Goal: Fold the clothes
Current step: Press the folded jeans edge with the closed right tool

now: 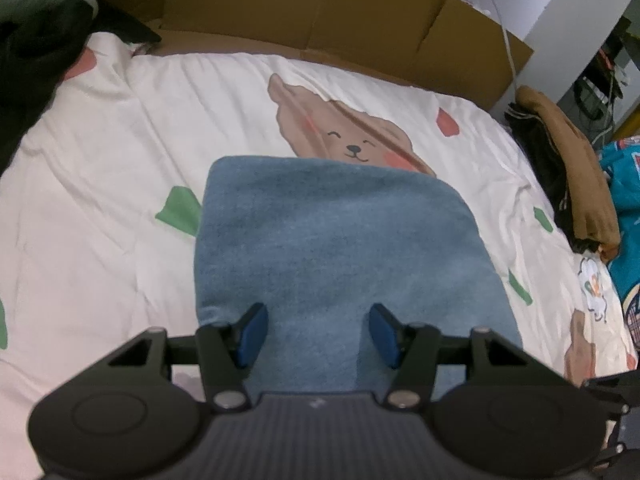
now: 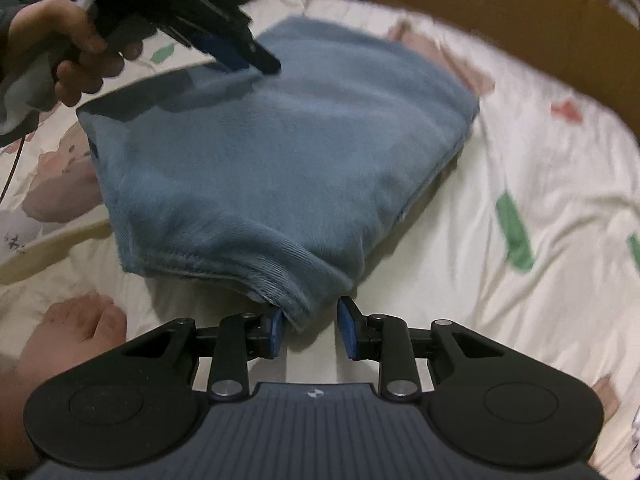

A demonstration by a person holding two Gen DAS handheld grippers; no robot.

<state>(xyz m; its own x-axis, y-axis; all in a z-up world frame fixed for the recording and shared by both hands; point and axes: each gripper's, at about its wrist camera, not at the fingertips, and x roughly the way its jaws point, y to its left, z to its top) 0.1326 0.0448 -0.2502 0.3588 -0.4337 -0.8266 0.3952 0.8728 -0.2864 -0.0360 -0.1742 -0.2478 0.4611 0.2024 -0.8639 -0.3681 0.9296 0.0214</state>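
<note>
Left gripper (image 1: 318,330): black two-finger tool with blue pads, its fingers (image 1: 252,332) spread apart over the near part of the garment; the pads pinch no fabric, so it stands released. In the right wrist view it shows at far left (image 2: 256,58), tips down at the garment's far left edge; whether they touch the fabric cannot be told.

Right gripper (image 2: 310,330): same build, fingers (image 2: 346,330) parted at the garment's near corner. The ribbed hem corner lies between them, against the left pad; the right pad stands clear of the cloth, so the grasp is loose, not clenched.

Task item: folded blue fleece garment (image 1: 340,240) (image 2: 280,140), a thick rectangular stack with a ribbed hem, lying flat in the middle of the bed.

Support: bed covered by a cream quilt (image 1: 100,160) (image 2: 520,160) printed with a smiling brown bear (image 1: 352,136) and green and red patches; the garment's far edge overlaps the bear's lower part.

Person: a hand (image 2: 68,52) holds the left gripper's handle at far left; a bare foot (image 2: 76,336) rests on the quilt, near left.

Surroundings: brown cardboard boxes (image 1: 360,12) along the far side of the bed; a brown and black pile of clothes (image 1: 568,168) at the right edge; a teal printed fabric (image 1: 624,208) beyond it.
</note>
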